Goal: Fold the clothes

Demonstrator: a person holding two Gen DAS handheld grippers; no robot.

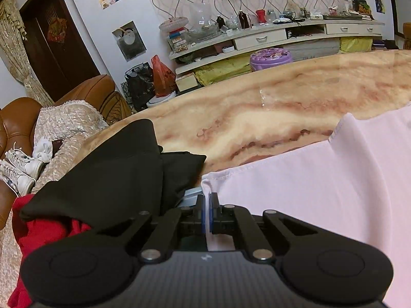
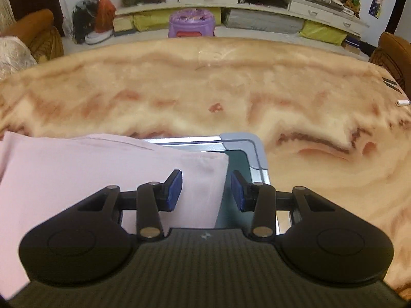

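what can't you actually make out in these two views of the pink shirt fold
- Pink garment: its type and full outline; left wrist view cuts it at the right edge, and the left claw covers the pinched edge.
- Framed board: right wrist view shows one corner; the garment and the right claw cover the rest.
- Black garment and red garment: heaped, so shapes unreadable.
- Shelf items: too small.
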